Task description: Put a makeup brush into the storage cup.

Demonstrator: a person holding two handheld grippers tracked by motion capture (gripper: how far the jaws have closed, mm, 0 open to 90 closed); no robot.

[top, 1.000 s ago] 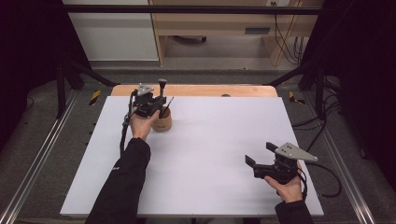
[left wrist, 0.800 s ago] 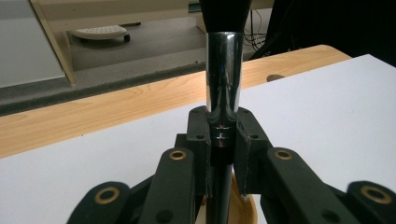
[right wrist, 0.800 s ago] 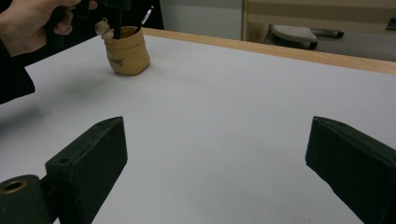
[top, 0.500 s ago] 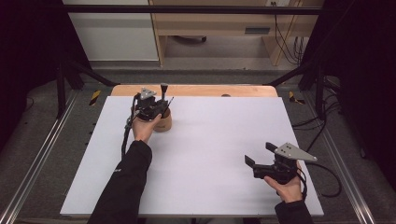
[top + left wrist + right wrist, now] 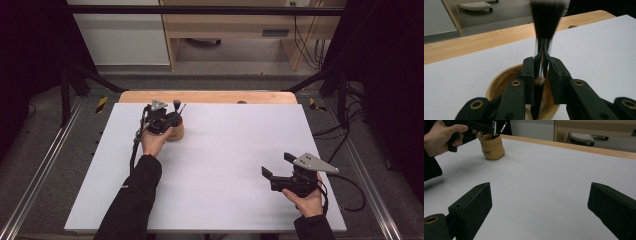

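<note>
A tan wooden cup (image 5: 176,133) stands at the far left of the white table top (image 5: 230,150). My left gripper (image 5: 169,119) hovers at the cup's rim. In the left gripper view a black-bristled brush (image 5: 546,20) stands upright between the jaws of the left gripper (image 5: 541,62), handle down in the cup (image 5: 499,82), and looks blurred. Those jaws have just been opening, and narrow gaps show beside the handle. My right gripper (image 5: 278,165) rests open near the front right, nothing between its jaws (image 5: 544,202). Its view shows the cup (image 5: 492,147) with thin tools in it.
A wooden strip (image 5: 210,96) runs along the table's far edge. Metal rails flank the table, and a cabinet and desk stand beyond it. White table surface stretches between the two hands.
The brush has sunk lower into the cup, and the left hand has dropped slightly with it. The right gripper has stayed where it was.
</note>
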